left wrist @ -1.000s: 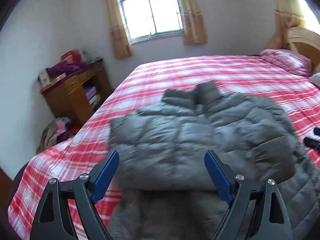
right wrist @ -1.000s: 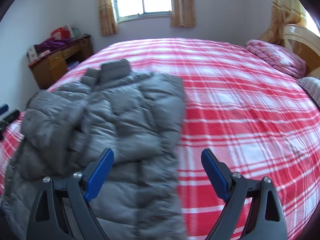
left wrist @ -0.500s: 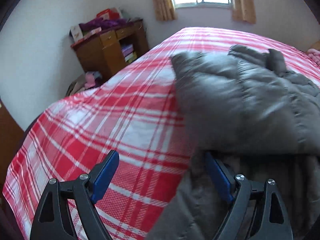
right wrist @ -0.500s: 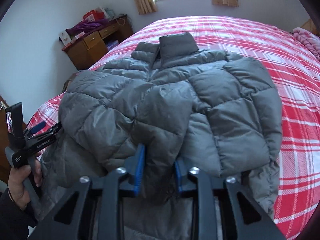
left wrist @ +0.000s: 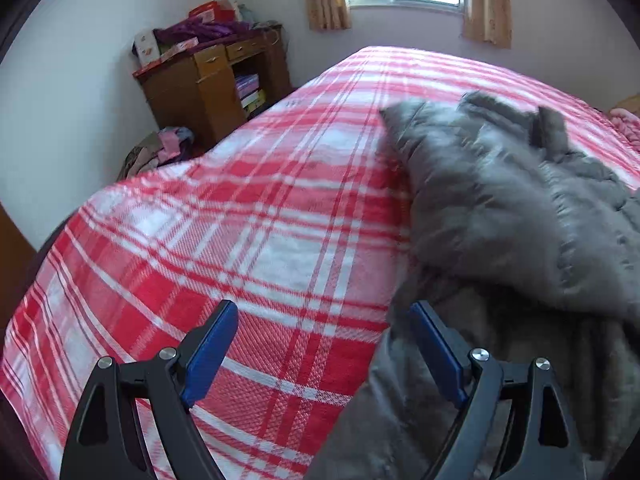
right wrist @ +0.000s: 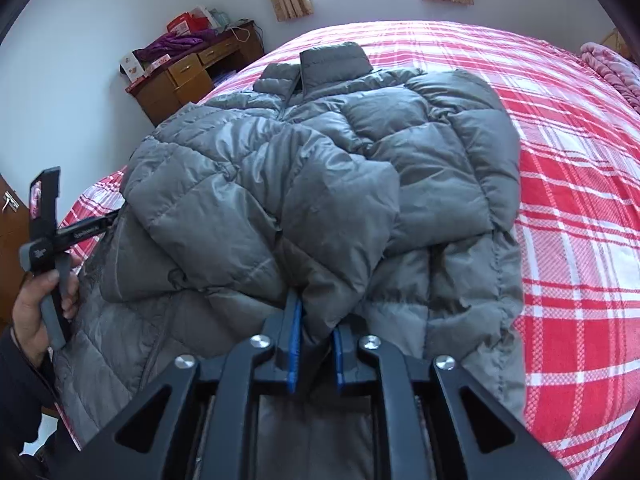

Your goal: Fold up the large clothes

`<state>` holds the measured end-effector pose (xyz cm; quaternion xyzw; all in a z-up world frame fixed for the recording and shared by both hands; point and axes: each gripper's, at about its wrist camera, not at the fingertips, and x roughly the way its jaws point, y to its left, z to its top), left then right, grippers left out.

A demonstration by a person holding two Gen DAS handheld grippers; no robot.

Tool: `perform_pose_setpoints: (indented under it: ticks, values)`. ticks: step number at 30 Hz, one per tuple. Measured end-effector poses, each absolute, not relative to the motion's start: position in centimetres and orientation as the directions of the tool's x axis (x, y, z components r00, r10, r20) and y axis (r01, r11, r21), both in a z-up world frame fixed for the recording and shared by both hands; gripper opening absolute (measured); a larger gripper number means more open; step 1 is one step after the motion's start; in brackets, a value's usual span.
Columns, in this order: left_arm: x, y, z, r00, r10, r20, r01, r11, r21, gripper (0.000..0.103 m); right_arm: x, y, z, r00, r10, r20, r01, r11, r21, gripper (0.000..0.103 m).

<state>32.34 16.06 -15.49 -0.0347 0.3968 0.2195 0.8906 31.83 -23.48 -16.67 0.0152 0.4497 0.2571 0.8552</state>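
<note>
A grey puffer jacket (right wrist: 320, 200) lies across a bed covered in a red and white plaid sheet (right wrist: 580, 208), its collar toward twelve o'clock near the window, both sleeves folded in over the chest. The right gripper (right wrist: 316, 344) at six o'clock of its own view now pinches a fold of the jacket's lower front between its blue pads — the jaws are easing apart a little, yet grey fabric is plainly pressed between them. A second ago this claw stood wide open above the jacket's edge and the bare sheet; it has since swung over the garment's middle and clamped down. That suggests the hem is being taken up for the bottom-to-collar fold. The left gripper (left wrist: 320, 344) remains spread wide and holds nothing: its right-hand pad lies against the jacket's side edge at five o'clock, its left-hand pad over bare plaid. In the right wrist view the person's left hand (right wrist: 36, 312) holds that tool at nine o'clock beside the jacket. Earlier the left claw looked straight over the jacket; now it has shifted to the garment's left edge, with a wooden desk (left wrist: 208, 80) at eleven o'clock.
</note>
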Motion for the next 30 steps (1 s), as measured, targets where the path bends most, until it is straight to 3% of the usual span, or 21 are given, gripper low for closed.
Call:
perform_pose_setpoints:
  ticks: [1,3,9,15,22,30]
  values:
    - [32.2,16.0,-14.6,0.604,0.361,-0.711,-0.409,0.906,0.112,0.088,31.8,-23.8,-16.5,0.474,0.445,-0.76,-0.414,0.874,0.254,0.047]
    - [32.2,15.6,-12.2,0.647,0.352,-0.677,-0.382,0.918,0.112,0.088,31.8,-25.2,-15.7,0.507,0.425,-0.75,-0.367,0.893,0.258,0.057]
    - [34.3,12.9,-8.8,0.729,0.294,-0.618,-0.288,0.951,0.112,0.088,31.5,-27.6,-12.8,0.585,0.355,-0.729,-0.289,0.931,0.221,0.057]
    - [38.4,8.9,-11.3,0.749,0.201,-0.632,-0.186,0.978,0.092,0.088,32.4,-25.3,-10.1,0.637,0.364,-0.68,-0.313,0.928,0.203,0.057]
    - [41.0,7.8,-16.3,0.682,0.206,-0.701,-0.189,0.977,0.103,0.088,34.4,-19.0,-13.0,0.609,0.383,-0.694,-0.405,0.903,0.143,0.057]
    - [41.5,8.2,-18.4,0.681,0.196,-0.706,-0.2,0.977,0.078,0.094,35.2,-18.1,-17.0,0.632,0.332,-0.7,-0.373,0.922,0.1,0.057]
